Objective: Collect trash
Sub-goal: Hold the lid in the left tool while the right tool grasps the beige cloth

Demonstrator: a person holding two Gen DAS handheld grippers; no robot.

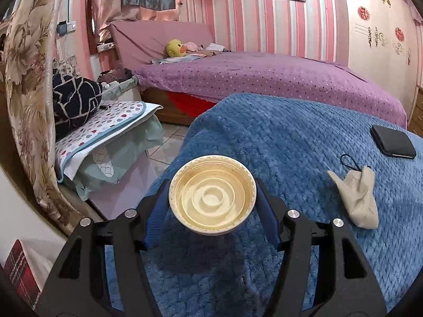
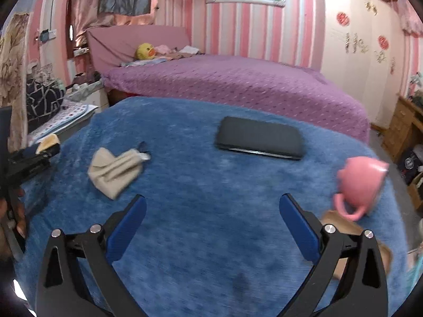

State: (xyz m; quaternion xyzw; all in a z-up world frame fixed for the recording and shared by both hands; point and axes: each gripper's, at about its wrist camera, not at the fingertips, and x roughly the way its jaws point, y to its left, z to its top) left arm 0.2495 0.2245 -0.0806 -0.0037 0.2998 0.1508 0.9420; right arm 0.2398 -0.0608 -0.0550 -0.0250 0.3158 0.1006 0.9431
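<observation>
Two grippers worked over the blue blanket [image 1: 277,137]. The left gripper [image 1: 212,200] pinched a cream paper bowl [image 1: 212,203] between its blue pads, lifted above the blanket's left part, mouth toward the camera. The right gripper [image 2: 212,227] hung spread wide above the blanket's near middle with nothing between its jaws. On the blanket lay a beige pouch [image 2: 113,169] at left, a black case [image 2: 260,138] near the far edge, and a pink cup [image 2: 359,185], tipped, at the right edge.
</observation>
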